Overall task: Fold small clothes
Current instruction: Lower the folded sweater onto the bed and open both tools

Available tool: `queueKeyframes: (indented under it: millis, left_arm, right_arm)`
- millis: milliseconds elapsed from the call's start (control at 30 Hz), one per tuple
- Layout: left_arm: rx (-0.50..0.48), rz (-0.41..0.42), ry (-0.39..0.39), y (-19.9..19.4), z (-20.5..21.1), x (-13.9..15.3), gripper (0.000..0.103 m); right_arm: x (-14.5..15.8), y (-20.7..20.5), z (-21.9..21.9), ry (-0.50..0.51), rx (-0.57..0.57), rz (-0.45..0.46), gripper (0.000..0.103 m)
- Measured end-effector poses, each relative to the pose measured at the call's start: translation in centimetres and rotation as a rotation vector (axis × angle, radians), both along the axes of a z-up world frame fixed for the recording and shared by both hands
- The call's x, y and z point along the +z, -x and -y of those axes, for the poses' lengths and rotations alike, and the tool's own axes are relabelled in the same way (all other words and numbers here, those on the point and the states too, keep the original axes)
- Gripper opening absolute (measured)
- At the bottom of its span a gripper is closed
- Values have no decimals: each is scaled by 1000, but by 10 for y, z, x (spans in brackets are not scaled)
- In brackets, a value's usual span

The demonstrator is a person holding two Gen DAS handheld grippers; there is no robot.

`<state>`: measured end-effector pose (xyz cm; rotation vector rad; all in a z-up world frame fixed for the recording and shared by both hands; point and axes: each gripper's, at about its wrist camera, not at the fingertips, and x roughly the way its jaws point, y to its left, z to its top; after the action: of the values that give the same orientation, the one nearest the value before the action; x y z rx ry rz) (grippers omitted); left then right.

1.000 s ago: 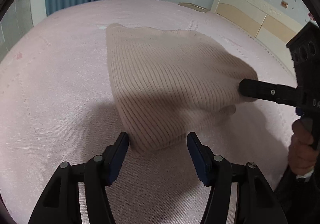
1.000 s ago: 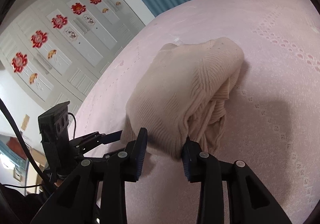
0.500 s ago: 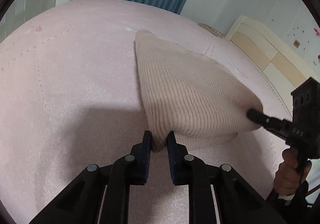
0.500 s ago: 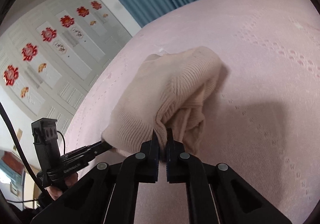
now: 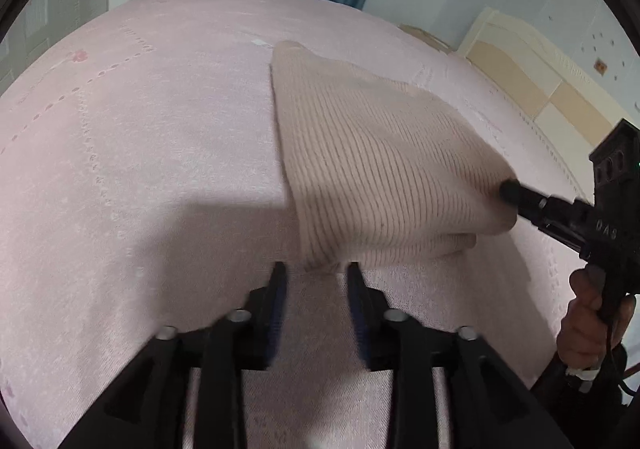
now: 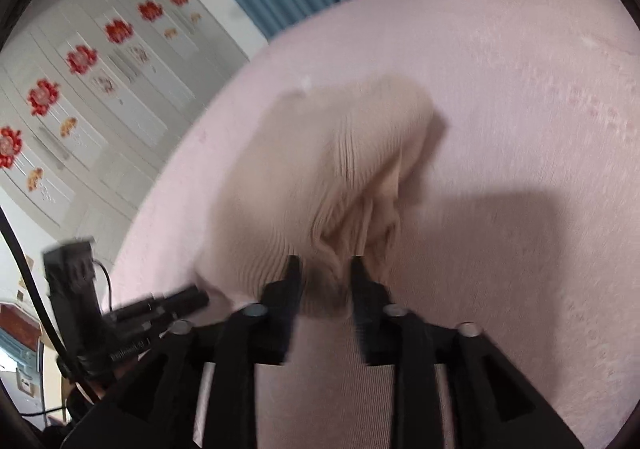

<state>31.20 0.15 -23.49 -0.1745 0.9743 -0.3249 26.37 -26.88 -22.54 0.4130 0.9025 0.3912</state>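
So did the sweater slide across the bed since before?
No. The sweater keeps its far corner beside the white speck on the bedspread, as before.

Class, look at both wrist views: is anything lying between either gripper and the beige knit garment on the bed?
Nothing visible. The garment lies alone on the pink bedcover. Its near edge sits right at the left gripper, and a fold lies between the parted fingers of the right gripper.
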Motion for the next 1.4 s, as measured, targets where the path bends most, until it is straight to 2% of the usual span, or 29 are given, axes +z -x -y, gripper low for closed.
queueKeyframes:
  millis: [33,67,167,233,267,333,400,467,500,600,633,700,767,867,967,1067,1167,1267,1333,1400]
  left_arm:
    - [16,12,18,1,-5,2,52]
    - [22,22,29,3,-8,5,54]
    - [38,50,45,7,-13,11,58]
    - [57,48,50,3,-17,9,58]
    - [65,40,53,2,-18,8,58]
    - [76,33,63,2,-19,8,58]
    - [81,45,74,1,-21,10,58]
    - [80,61,74,2,-22,14,58]
    - [78,67,76,2,-23,15,58]
    - [73,61,82,-6,-20,15,58]
    - [72,59,86,-9,-19,15,58]
    - [74,64,86,-10,-20,17,58]
    - [83,74,74,-14,-19,21,58]
    - [104,77,45,-24,-19,28,58]
    - [132,72,36,-45,-19,36,58]
    - [119,96,35,-71,-11,47,58]
    - [89,118,-33,-101,5,52,58]
    - [66,107,-87,-118,20,44,58]
    - [85,87,-111,-122,24,33,59]
    - [86,89,-115,-120,26,23,59]
  right_arm:
    - [5,-1,1,-4,-11,25,35]
    - [9,-4,2,-16,-23,47,35]
    - [8,-23,-3,-15,-58,53,37]
    - [-2,-41,-13,57,-106,-7,35]
    - [-8,-44,-17,65,-115,-19,13]
    - [-2,-34,-14,-1,-97,53,13]
    - [14,-19,0,-139,-52,153,12]
    - [14,-15,10,-175,-68,145,12]
    - [8,-19,13,-149,-87,108,12]
    - [-33,-35,6,5,-119,-92,13]
    - [-37,-36,4,10,-122,-106,14]
    - [-29,-34,2,26,-114,-89,20]
    - [-9,-29,-3,84,-88,-53,25]
    - [23,-21,-3,157,-92,47,26]
    - [45,-28,-10,151,-83,104,26]
    - [48,-58,-16,166,-32,96,26]
    - [45,-84,-28,244,-9,106,26]
    - [24,-99,-29,248,0,68,26]
    - [5,-101,-25,246,-3,35,26]
    - [-8,-100,-24,241,-1,19,26]
